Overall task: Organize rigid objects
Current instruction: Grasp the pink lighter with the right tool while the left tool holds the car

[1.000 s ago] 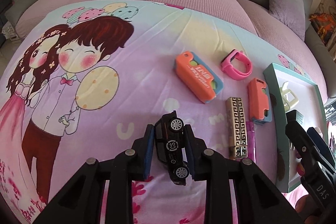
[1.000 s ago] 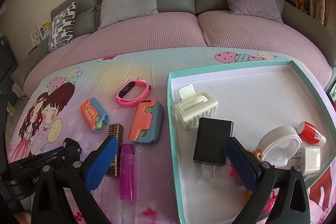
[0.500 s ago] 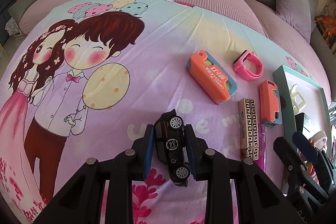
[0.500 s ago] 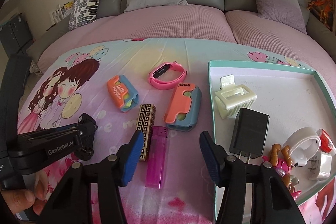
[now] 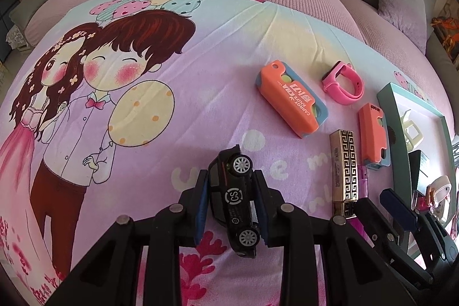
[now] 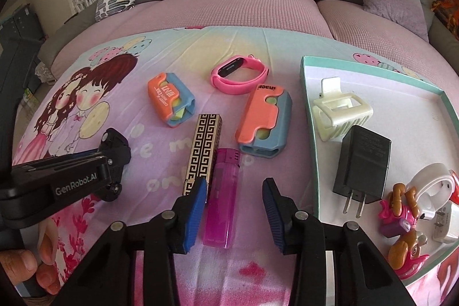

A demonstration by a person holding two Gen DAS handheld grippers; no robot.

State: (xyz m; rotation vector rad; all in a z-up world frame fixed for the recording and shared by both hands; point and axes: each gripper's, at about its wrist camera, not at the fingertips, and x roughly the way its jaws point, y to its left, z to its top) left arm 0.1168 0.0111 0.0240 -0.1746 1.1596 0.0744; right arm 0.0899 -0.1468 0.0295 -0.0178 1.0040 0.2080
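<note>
My left gripper [image 5: 230, 182] is shut on a black toy car [image 5: 235, 197], held just above the cartoon bedsheet. In the right wrist view it shows at the left edge [image 6: 113, 142]. My right gripper [image 6: 235, 185] hangs over a pink lighter [image 6: 221, 202]. Its jaws are closing, with the lighter between them. The left pad sits close beside the lighter and the right pad stands apart from it. A gold patterned box [image 6: 203, 151] lies against the lighter's left side. The teal-rimmed tray [image 6: 308, 111] lies to the right.
Two orange-and-blue cases [image 6: 170, 99] [image 6: 264, 122] and a pink wristband [image 6: 238, 73] lie beyond the lighter. The tray holds a cream hair clip [image 6: 341, 113], a black charger [image 6: 364, 162], a white band and small toys [image 6: 401, 211]. Grey sofa cushions stand behind.
My right gripper has swung left from over the tray to over the pink lighter, and its jaws have narrowed a lot. The left gripper has kept still with the car.
</note>
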